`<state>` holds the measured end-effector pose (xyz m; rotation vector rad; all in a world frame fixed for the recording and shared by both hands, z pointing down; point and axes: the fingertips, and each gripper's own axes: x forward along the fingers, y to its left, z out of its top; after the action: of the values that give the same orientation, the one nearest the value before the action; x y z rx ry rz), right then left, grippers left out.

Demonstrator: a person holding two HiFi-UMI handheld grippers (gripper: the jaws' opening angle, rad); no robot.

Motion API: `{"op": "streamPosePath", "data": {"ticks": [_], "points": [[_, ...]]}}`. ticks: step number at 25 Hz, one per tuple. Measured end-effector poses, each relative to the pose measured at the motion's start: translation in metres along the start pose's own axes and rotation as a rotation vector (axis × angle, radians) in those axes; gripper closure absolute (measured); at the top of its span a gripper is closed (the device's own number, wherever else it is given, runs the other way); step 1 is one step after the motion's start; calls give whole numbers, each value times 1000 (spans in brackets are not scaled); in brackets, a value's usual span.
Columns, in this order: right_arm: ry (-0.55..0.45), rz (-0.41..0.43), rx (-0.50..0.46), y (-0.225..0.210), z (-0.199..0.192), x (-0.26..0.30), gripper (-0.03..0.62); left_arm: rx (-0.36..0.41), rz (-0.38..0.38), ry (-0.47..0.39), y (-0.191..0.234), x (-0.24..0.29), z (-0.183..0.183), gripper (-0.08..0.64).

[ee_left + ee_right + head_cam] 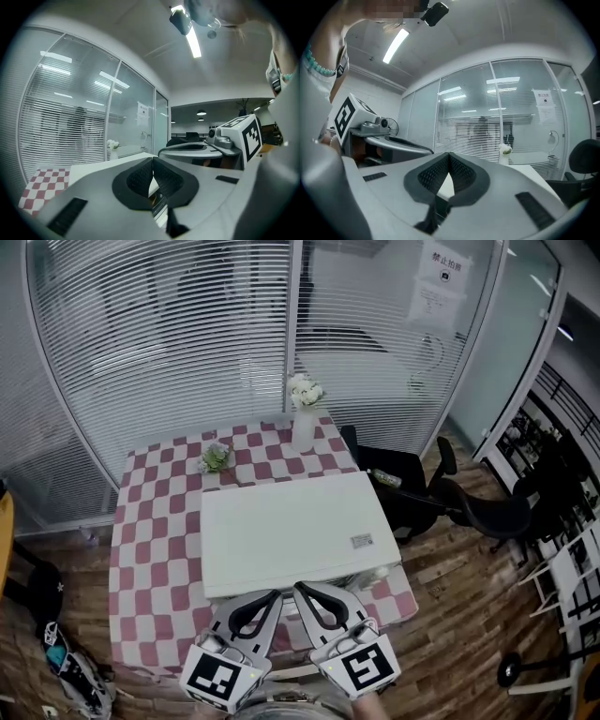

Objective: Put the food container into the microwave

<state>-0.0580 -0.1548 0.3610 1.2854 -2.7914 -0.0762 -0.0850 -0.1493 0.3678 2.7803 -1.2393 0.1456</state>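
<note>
I read the left gripper [277, 594] jaws pressed together, nothing between; right gripper [299, 587] likewise. The white box-shaped microwave [291, 531] sits on the red-and-white checked tablecloth [150, 559], just beyond both tips.

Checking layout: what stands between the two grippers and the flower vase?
The white microwave on the checkered tablecloth; the head view shows it.

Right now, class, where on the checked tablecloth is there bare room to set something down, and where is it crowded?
Widest bare patch: the tablecloth strip between the microwave and the table's left edge. A thin strip borders the microwave's right side. The back is crowded by the vase and small plant.
</note>
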Motion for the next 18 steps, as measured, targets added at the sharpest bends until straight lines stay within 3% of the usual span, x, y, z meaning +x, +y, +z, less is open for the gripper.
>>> {"op": "streamPosePath", "data": {"ticks": [18], "points": [[27,11,-23,2,5,-1,600,0,6,-3,-1,1,4,549]]}}
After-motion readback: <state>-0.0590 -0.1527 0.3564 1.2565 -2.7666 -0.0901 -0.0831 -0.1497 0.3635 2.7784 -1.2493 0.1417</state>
